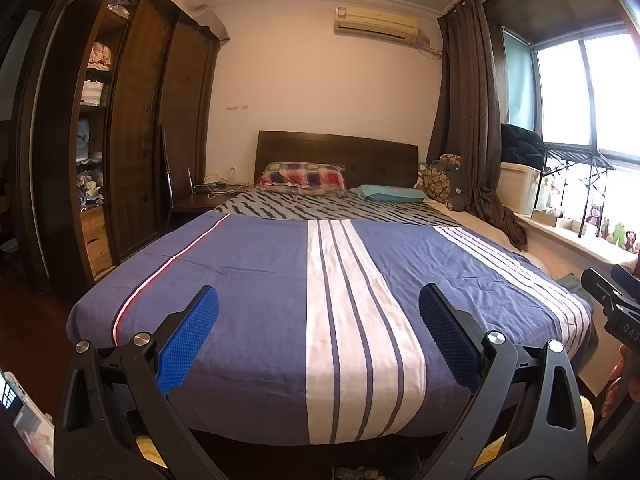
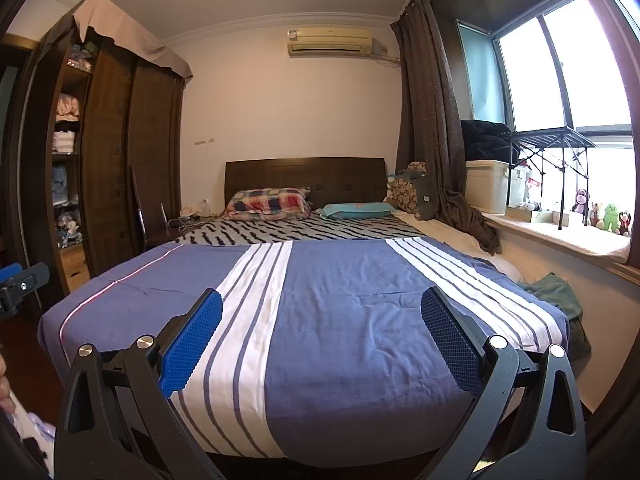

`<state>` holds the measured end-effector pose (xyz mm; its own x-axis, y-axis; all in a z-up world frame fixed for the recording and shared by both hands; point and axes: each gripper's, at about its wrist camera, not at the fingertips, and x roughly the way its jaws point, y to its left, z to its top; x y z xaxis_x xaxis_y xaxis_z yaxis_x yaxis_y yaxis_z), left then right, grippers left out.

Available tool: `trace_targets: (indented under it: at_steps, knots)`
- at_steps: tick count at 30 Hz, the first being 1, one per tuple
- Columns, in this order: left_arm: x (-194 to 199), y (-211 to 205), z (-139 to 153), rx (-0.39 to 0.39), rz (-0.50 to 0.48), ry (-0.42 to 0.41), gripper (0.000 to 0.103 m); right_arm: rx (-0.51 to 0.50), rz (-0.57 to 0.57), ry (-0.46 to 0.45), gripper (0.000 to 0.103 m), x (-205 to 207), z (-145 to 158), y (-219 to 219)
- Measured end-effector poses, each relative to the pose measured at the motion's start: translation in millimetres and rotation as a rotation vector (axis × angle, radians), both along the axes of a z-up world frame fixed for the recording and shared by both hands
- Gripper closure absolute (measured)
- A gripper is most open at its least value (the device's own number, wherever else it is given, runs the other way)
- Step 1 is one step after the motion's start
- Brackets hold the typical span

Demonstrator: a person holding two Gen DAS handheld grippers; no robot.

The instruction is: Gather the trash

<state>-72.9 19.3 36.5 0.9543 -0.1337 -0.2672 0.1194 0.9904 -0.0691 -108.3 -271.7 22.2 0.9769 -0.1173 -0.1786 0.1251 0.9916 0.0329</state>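
No trash shows in either view. My left gripper (image 1: 319,300) is open and empty, held above the foot of the bed (image 1: 260,280), which has a blue cover with white stripes. My right gripper (image 2: 322,302) is open and empty too, over the same bed (image 2: 352,308) a little further right. Part of the right gripper's body shows at the right edge of the left wrist view (image 1: 616,300), and part of the left gripper shows at the left edge of the right wrist view (image 2: 20,284).
A dark wooden wardrobe (image 1: 132,132) with open shelves stands on the left. A nightstand (image 1: 200,198) with cables is beside the headboard. Pillows (image 2: 268,202) lie at the head. A green cloth (image 2: 554,290) lies between the bed and the window sill (image 2: 560,236), which carries boxes and toys.
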Motion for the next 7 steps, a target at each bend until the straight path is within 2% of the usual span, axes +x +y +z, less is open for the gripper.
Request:
trace_targets:
  at_steps: [7]
  knots:
    - [12, -2, 1, 0.006, 0.008, 0.015, 0.008, 0.015, 0.01, -0.011, 0.003, 13, 4, -7]
